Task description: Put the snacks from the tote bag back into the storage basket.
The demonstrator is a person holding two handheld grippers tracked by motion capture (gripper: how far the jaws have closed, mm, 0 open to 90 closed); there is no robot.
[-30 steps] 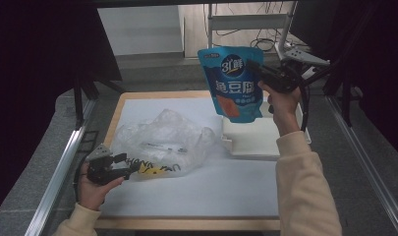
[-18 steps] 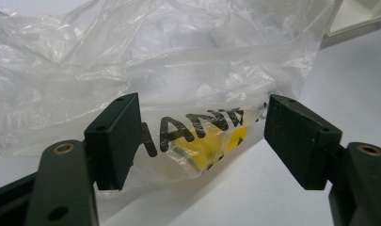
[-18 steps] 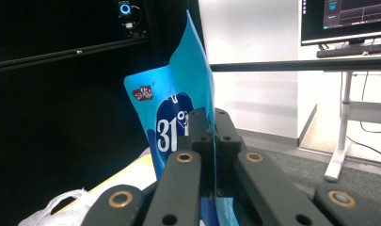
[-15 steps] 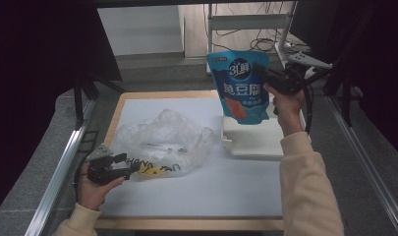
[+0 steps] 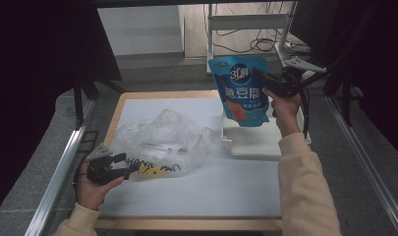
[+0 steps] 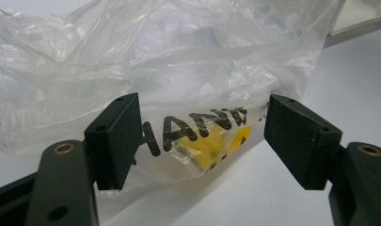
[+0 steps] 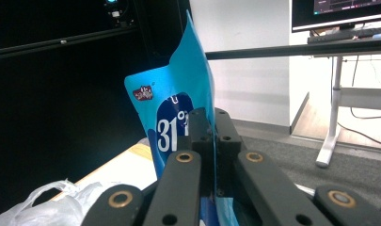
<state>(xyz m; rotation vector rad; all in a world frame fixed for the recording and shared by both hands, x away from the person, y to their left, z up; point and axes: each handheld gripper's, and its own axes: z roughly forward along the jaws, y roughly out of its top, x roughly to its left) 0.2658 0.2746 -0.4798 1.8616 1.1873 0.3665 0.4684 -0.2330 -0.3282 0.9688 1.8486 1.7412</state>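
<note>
**Blue pouch held high, clear bag waiting low**

A blue pouch (image 5: 243, 88) is held up in the air at the far right, above a white tray (image 5: 258, 142). It is pinched at its right edge by the right gripper (image 5: 269, 82), and in the right gripper view the two jaws are seen pressed together on the pouch (image 7: 178, 113). The pouch hangs with its long side up and down, and its printed face can be seen from the high view.

A clear plastic bag (image 5: 159, 142) lies crumpled on the worktop (image 5: 196, 196), at the near left of the pouch and well apart from it. The left gripper (image 5: 130, 169) is set at the bag's near left corner. In the left gripper view its jaws stand wide apart, with the bag's printed corner (image 6: 202, 136) between them but not yet squeezed.

The bag lies lower and to the left of the pouch, so the pouch would probably have to be brought down and left. The left gripper is the nearer one to the bag.
</note>
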